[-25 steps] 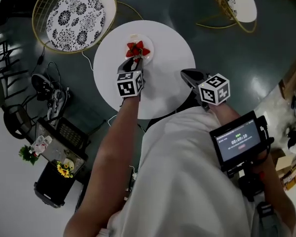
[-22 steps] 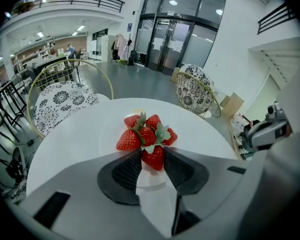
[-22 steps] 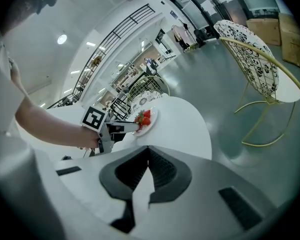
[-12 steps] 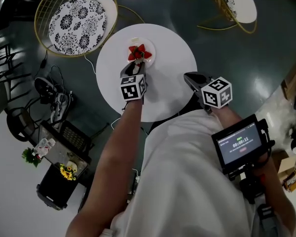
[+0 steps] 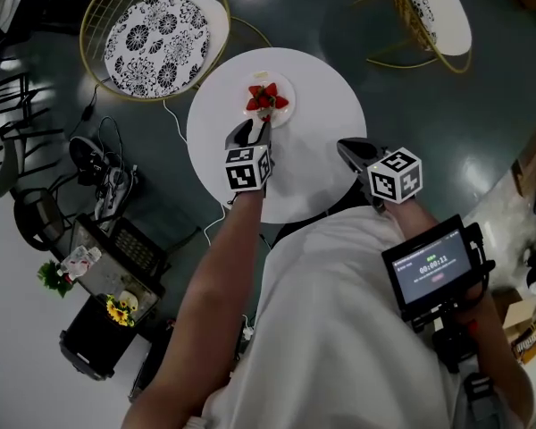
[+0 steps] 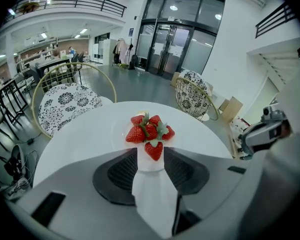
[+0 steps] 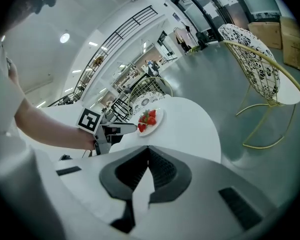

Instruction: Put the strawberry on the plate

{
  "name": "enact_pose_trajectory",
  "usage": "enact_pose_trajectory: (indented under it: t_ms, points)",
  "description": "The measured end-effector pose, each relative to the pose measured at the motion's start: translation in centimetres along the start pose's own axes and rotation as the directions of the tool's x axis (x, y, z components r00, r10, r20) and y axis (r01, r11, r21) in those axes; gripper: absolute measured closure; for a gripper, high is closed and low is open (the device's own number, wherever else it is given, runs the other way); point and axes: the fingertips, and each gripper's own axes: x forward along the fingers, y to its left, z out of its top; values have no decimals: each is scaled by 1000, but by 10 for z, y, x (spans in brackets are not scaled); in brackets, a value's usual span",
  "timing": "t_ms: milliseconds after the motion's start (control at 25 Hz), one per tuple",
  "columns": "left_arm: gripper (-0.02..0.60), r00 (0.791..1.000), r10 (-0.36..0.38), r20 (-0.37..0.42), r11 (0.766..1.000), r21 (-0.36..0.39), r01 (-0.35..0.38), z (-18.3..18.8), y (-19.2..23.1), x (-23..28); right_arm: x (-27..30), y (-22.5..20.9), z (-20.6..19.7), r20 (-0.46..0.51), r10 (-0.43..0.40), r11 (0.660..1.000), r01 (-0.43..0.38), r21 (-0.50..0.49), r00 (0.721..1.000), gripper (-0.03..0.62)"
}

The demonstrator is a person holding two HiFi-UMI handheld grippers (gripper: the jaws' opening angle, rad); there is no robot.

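Observation:
A small pile of red strawberries (image 5: 265,98) lies on a white plate (image 5: 284,114) at the far side of the round white table (image 5: 317,105). My left gripper (image 5: 250,133) hovers just short of the plate, open, with nothing between its jaws. In the left gripper view the strawberries (image 6: 149,133) sit right beyond the spread jaws of that gripper (image 6: 150,165). My right gripper (image 5: 350,149) hangs over the table's near right edge, shut and empty. The right gripper view shows its jaws (image 7: 149,150) meeting at the tips, with the plate (image 7: 156,124) and strawberries (image 7: 149,118) far off.
Two gold wire chairs with patterned cushions stand beyond the table, one at the left (image 5: 156,34) and one at the right (image 5: 433,3). Cables and shoes (image 5: 98,164) lie on the dark floor at the left. A screen device (image 5: 431,268) sits by the right arm.
My left gripper has drawn back from the plate toward the person, leaving the strawberries on it. The right gripper has kept its place.

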Motion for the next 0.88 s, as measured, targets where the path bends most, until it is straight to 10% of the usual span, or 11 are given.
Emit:
enact_pose_trajectory:
  t_ms: [480, 880]
  points:
    - [436, 998, -51, -42, 999, -10, 50, -31, -14, -22, 9, -4, 12, 15, 17, 999, -16, -33, 1000, 586]
    - [439, 995, -72, 72, 997, 1, 73, -61, -12, -105, -3, 55, 3, 85, 4, 996, 3, -91, 996, 586]
